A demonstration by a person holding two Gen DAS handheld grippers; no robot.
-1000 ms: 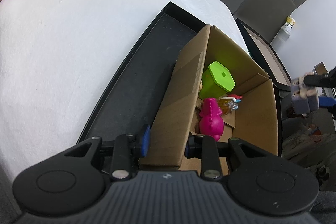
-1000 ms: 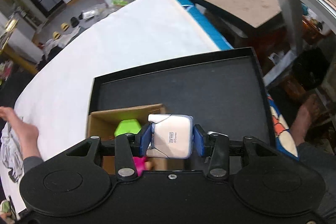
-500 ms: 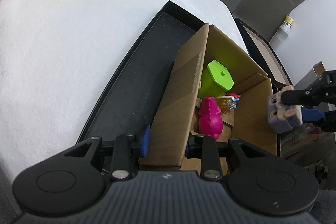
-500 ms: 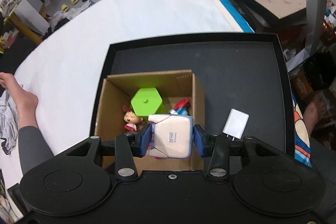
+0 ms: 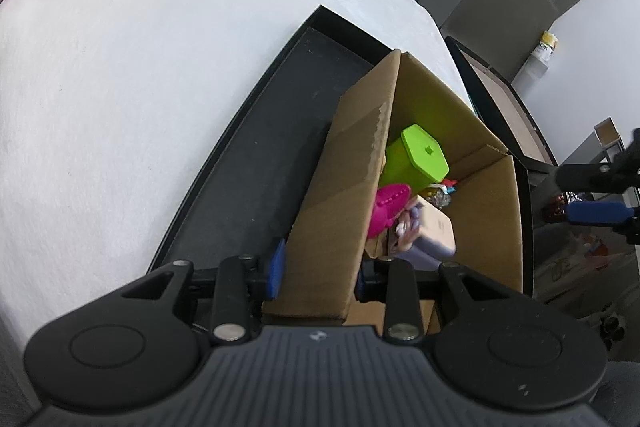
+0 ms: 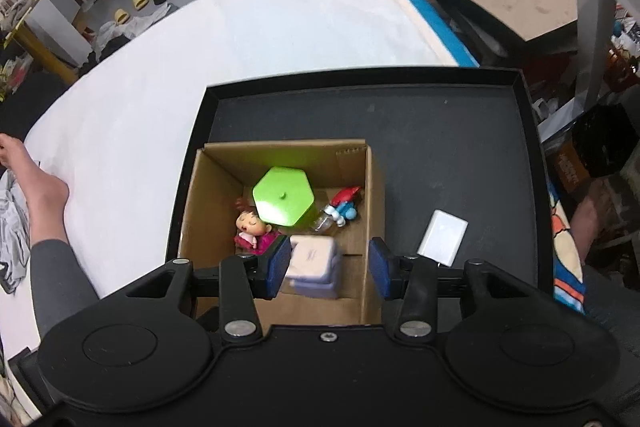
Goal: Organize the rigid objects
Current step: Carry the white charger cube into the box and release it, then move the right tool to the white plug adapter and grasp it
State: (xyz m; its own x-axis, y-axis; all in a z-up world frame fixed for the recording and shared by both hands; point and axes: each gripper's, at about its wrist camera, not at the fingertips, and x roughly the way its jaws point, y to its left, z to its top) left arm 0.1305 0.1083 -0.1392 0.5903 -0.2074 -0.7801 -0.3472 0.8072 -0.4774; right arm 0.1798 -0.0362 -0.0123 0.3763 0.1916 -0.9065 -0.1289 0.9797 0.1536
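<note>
Released since half a second ago: the white-and-lavender adapter block (image 6: 314,263) has left the right gripper (image 6: 329,267), whose blue pads now stand wide apart and bare, and shows motion-blurred low in the cardboard box (image 6: 370,195). Black tray (image 6: 440,131) fills mid-frame, box at its lower left. Left gripper (image 5: 318,273) clamps the box's near wall between its pads. Inside the box: lime hexagonal container (image 6: 283,201) at centre, pink dinosaur toy (image 5: 386,209) beside the adapter, doll figurine (image 6: 252,227) to its left, blue figurine (image 6: 344,207) to its right. White charger (image 6: 442,237) lies on the tray, right of the box.
</note>
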